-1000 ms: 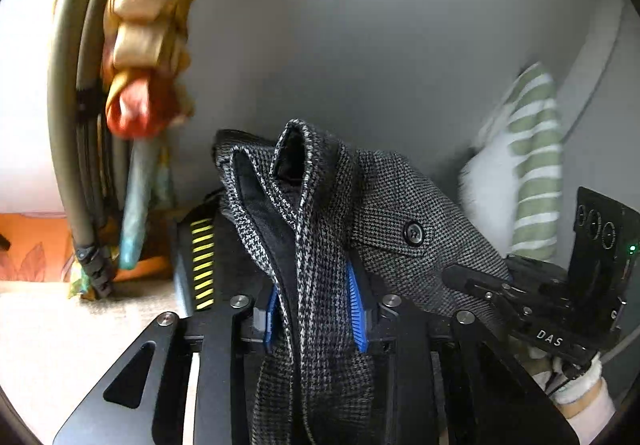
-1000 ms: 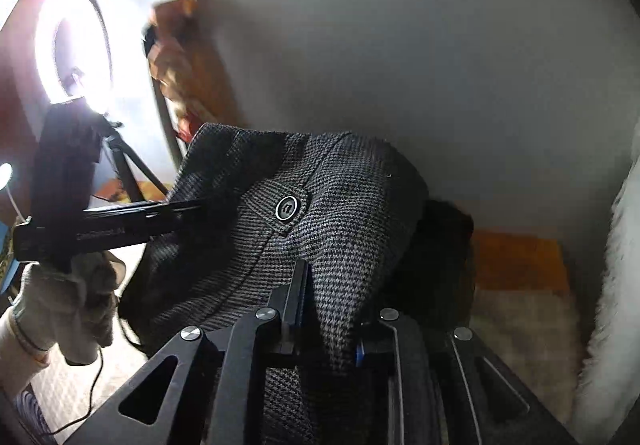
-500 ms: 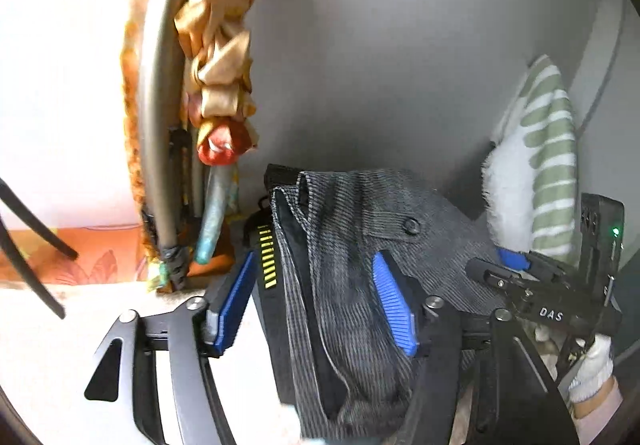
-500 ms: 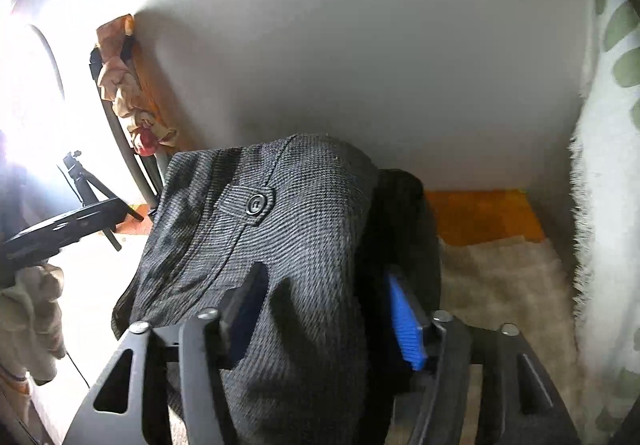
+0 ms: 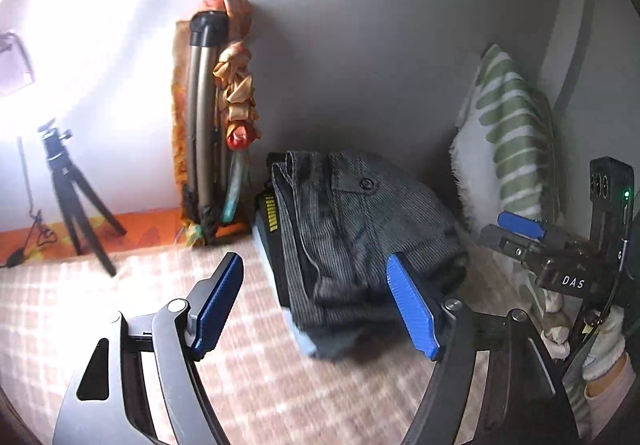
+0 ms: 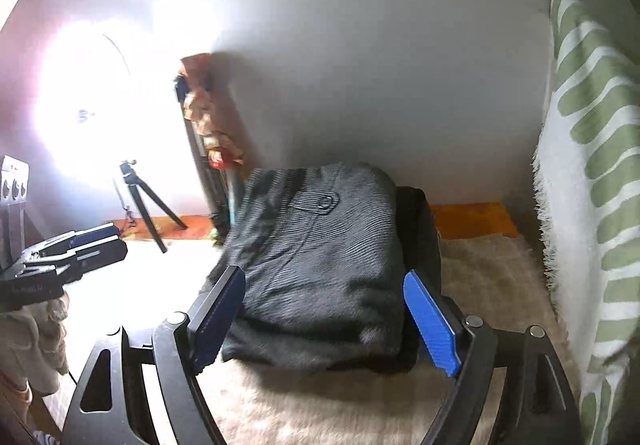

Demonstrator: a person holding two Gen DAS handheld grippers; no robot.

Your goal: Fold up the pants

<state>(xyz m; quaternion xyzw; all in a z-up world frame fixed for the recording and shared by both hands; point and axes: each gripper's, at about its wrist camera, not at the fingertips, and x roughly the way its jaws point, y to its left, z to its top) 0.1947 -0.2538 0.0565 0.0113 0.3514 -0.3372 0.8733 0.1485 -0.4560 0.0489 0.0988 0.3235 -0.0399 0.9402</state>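
Note:
The grey houndstooth pants (image 5: 360, 233) lie folded in a bundle on the bed near the wall, button pocket up; they also show in the right wrist view (image 6: 324, 265). My left gripper (image 5: 316, 309) is open and empty, just in front of the bundle's left side. My right gripper (image 6: 324, 317) is open and empty, its jaws standing to either side of the bundle's near edge. The right gripper shows at the right of the left wrist view (image 5: 520, 233), and the left gripper at the left of the right wrist view (image 6: 80, 249).
A checked blanket (image 5: 100, 305) covers the bed. A green-striped pillow (image 5: 508, 141) stands at the right by the wall. A folded tripod with orange cloth (image 5: 208, 125) leans on the wall left of the pants. A small tripod (image 5: 68, 181) and a bright ring light (image 6: 84, 113) stand at the far left.
Both grippers were shut on the pants a second ago, opened, let the bundle down onto the bed and drew back from it.

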